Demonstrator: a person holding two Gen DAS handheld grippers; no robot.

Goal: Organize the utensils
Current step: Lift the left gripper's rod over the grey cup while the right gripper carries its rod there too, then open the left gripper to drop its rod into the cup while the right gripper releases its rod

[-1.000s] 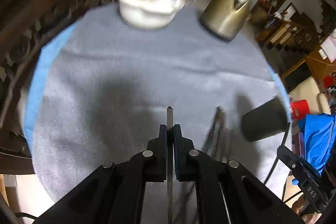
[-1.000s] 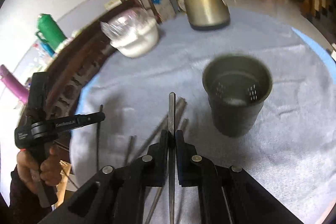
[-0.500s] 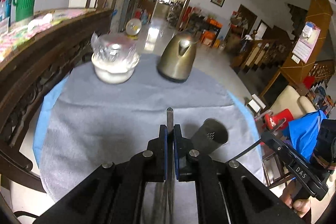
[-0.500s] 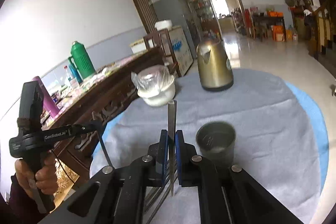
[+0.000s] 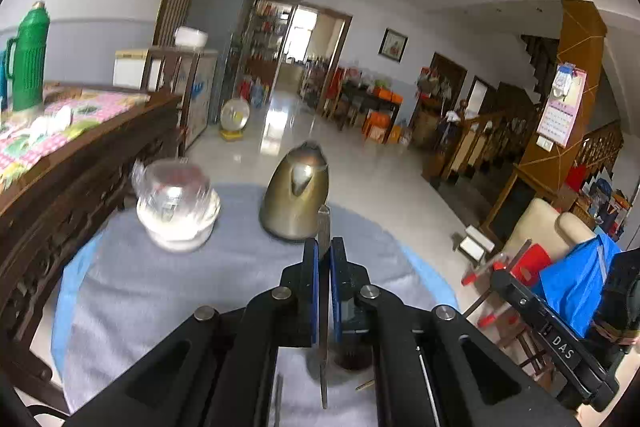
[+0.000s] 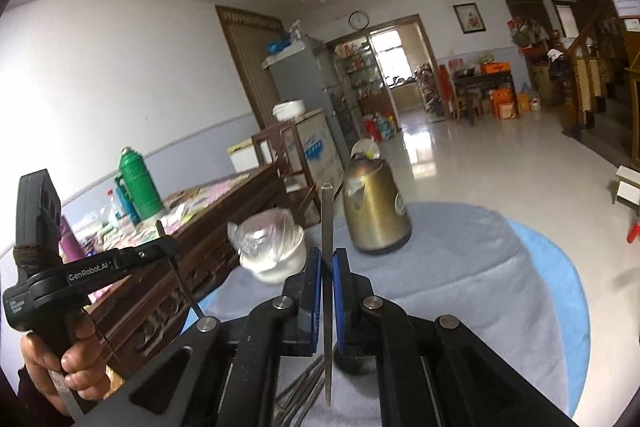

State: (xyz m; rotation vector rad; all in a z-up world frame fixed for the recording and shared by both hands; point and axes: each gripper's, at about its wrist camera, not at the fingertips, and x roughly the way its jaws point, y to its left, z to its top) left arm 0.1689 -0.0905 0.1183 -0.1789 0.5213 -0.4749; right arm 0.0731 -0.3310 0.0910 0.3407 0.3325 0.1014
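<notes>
Ahead – brass kettle (image 5: 295, 202) and covered bowl (image 5: 178, 213) – both blurred.

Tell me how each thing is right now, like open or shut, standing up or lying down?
Left gripper: shut on a chopstick, held upright.
Right gripper: shut on another chopstick, also upright.
Kettle: standing, lid closed.
White bowl: upright, covered with clear plastic.
Spare chopsticks: lying flat on the grey cloth.
Dark holder cup: mostly hidden; cannot tell.
</notes>
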